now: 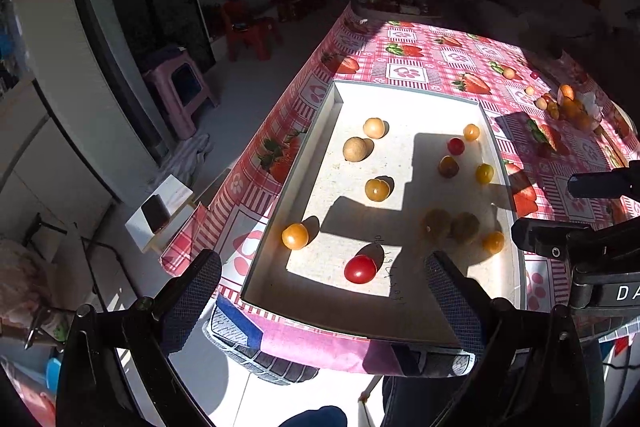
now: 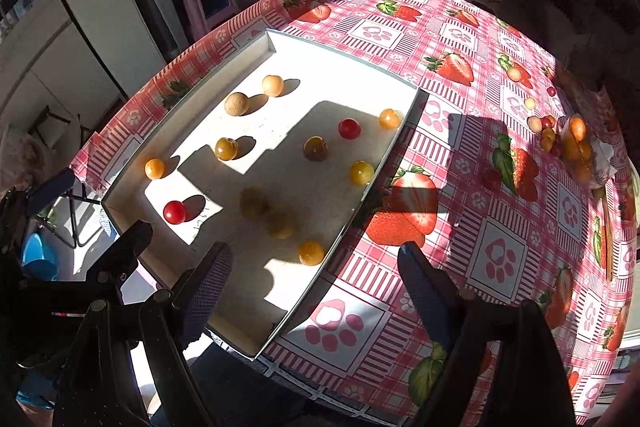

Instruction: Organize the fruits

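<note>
Above the white tray's (image 1: 496,147) near rim, both tongs — left (image 1: 322,285), right (image 2: 316,269) — hang spread, holding nothing.

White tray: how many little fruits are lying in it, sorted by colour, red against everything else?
red fruits: 2
yellow-to-brown fruits: 10 (two sit in shadow, so their exact shade is unclear)
Total in the white tray: 12
</note>
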Demonstrator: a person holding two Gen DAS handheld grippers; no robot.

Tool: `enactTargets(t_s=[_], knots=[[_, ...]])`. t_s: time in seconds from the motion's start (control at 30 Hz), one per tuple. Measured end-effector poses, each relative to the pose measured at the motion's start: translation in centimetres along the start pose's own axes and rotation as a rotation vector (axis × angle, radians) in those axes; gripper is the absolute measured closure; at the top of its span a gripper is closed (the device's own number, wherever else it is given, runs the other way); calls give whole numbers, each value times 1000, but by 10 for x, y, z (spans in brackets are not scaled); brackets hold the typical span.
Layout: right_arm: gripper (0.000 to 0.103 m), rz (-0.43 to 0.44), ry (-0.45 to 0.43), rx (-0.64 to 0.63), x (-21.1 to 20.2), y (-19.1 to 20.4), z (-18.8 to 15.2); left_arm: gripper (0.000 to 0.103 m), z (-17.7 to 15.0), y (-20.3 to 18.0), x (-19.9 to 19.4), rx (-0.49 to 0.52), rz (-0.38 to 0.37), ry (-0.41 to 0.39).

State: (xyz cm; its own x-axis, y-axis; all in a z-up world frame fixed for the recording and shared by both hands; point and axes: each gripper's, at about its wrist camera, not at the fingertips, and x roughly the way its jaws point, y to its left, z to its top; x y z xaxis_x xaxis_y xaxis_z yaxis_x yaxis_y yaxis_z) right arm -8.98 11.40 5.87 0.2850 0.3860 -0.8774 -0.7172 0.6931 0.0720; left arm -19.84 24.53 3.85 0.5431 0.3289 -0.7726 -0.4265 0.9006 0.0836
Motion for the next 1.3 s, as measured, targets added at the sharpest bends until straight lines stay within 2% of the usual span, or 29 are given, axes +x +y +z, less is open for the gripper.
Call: enactTargets(t_s=[1.03,1.3], knots=[[16,2,-17,-33,8,4,3,1,-3,3,10,-6,29,58],[16,20,-17,-39,11,3,5,1,-2,2,6,2,36,28]])
